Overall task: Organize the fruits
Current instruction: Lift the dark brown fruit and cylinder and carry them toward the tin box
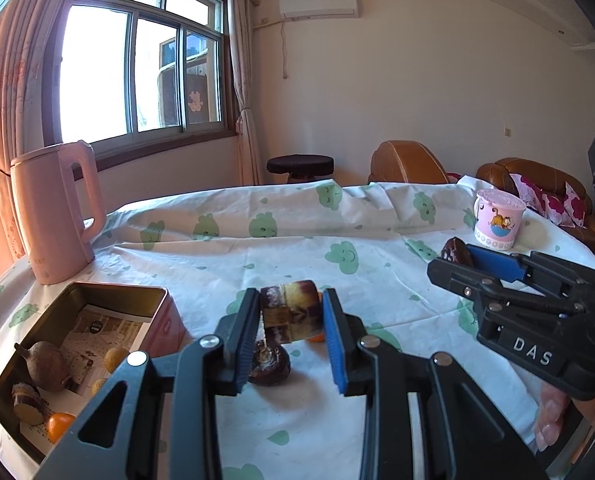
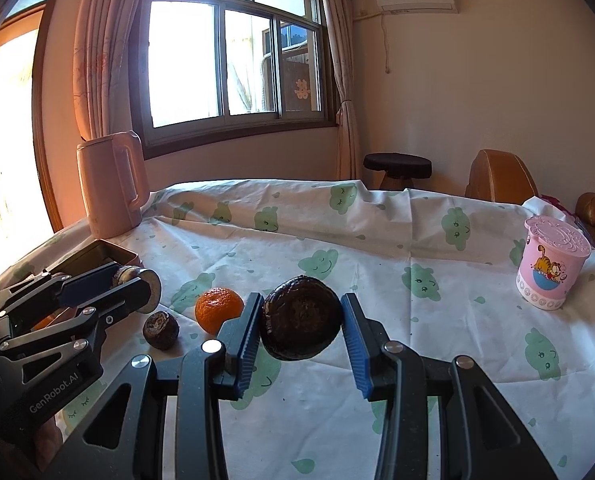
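left gripper (image 1: pixel 289 320) fingers clamped on stubby cut sugarcane chunk (image 1: pixel 291 312), brown, striped; right gripper (image 2: pixel 301 328) fingers squeezing dark wrinkly water chestnut (image 2: pixel 301 318).

Bright window (image 2: pixel 233 56) glare — warm orange light at left; fisheye-curved edges.

White tablecloth (image 2: pixel 377 248) printed with green smiling clouds and droplets. Pink kettle (image 1: pixel 55 216). Pink tin (image 1: pixel 169 320), dark inside, lined with printed paper. Orange tangerine (image 2: pixel 218 308). Dark brown round fruit (image 2: pixel 301 322) between blue pads of black right gripper (image 2: pixel 299 342). Brown-and-yellow striped cut piece (image 1: pixel 291 312) in black, blue-padded left gripper (image 1: pixel 289 344). Pink cup (image 2: pixel 549 266) with orange cartoon cat.
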`<action>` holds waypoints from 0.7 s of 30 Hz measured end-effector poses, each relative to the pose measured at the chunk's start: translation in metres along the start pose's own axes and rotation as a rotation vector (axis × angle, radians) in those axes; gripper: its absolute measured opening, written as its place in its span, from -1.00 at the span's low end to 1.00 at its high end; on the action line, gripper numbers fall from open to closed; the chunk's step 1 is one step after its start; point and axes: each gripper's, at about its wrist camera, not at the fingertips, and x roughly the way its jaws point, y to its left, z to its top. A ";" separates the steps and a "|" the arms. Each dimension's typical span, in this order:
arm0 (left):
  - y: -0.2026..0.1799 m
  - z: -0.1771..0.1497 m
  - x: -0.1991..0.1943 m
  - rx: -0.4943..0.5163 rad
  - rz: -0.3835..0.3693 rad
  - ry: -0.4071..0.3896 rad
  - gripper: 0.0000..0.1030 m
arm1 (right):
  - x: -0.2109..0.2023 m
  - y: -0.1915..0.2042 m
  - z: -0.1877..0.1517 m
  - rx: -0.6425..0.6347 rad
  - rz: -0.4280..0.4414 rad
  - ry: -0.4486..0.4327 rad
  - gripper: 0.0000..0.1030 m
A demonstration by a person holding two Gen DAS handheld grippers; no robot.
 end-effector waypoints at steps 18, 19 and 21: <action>0.001 -0.001 -0.012 -0.006 0.005 -0.066 -0.36 | -0.020 0.001 -0.002 -0.006 -0.010 -0.102 -0.19; 0.001 -0.001 -0.012 -0.007 0.007 -0.070 -0.36 | -0.020 0.001 -0.002 -0.006 -0.011 -0.108 -0.19; 0.001 -0.002 -0.015 -0.009 0.011 -0.082 -0.36 | -0.023 0.001 -0.002 -0.007 -0.015 -0.123 -0.19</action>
